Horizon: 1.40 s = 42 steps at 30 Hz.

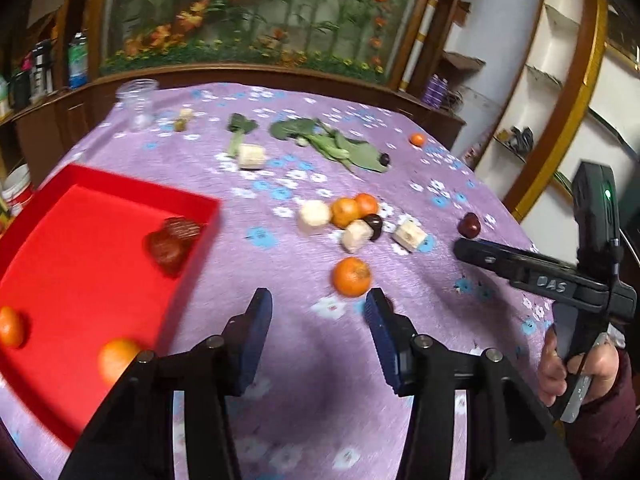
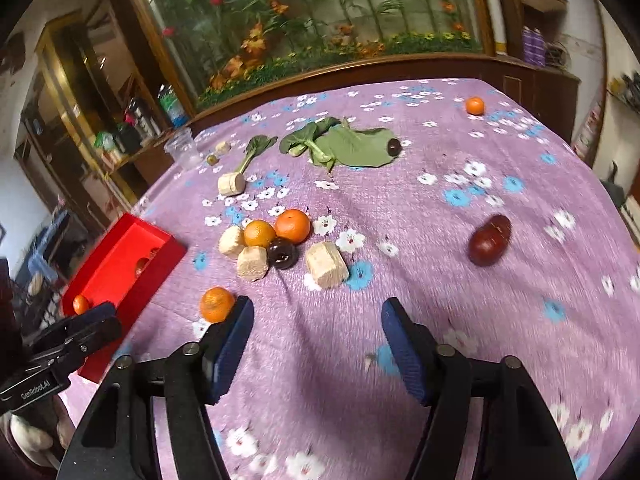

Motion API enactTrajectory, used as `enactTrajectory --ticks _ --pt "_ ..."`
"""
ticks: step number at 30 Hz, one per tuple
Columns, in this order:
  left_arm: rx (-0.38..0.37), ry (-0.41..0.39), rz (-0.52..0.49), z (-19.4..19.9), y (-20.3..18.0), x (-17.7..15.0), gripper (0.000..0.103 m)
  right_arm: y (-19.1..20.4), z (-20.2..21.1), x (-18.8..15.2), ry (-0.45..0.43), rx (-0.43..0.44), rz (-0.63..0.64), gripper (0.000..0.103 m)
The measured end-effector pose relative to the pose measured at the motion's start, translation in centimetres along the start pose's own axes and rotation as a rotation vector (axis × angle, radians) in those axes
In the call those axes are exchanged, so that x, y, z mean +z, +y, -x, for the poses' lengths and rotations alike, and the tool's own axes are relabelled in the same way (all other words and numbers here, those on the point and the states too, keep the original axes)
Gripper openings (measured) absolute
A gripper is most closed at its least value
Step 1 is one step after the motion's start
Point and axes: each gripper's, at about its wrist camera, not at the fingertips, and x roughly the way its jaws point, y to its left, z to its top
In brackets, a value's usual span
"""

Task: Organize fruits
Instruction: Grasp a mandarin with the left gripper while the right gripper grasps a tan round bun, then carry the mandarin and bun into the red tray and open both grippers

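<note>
I am holding my left gripper (image 1: 318, 316) open just short of a tangerine (image 1: 351, 276); my right gripper (image 2: 318, 328) is gaping, empty, above the table (image 2: 440, 280).

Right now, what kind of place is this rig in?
Probably a home living or dining room: a table under a purple floral tablecloth, a large planted glass aquarium behind it, and wooden cabinets with bottles.

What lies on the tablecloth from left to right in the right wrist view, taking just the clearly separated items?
Red tray → lone tangerine by the right tool → pale chunk → dark red fruit.
</note>
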Motion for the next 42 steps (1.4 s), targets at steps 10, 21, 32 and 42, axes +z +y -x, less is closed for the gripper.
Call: enactTrajectory --ticks 10,21,32,42 --pt "-0.052 0.092 -0.024 -6.1 -1.7 1.9 0.045 0.2 -5.0 1.6 0.073 0.014 0.081 0.046" --pt "-0.016 0.144 -0.073 -9.2 -2.5 1.8 0.035 -0.6 -6.8 2.3 0.087 -0.041 0.091 0.046" --pt "0.029 0.108 -0.121 -8.5 -3.4 1.5 0.029 -1.2 -7.3 2.6 0.077 -0.058 0.05 0.032" --pt "0.025 0.045 -0.068 -4.7 -2.0 1.2 0.029 0.3 -4.2 2.3 0.039 -0.02 0.065 0.01"
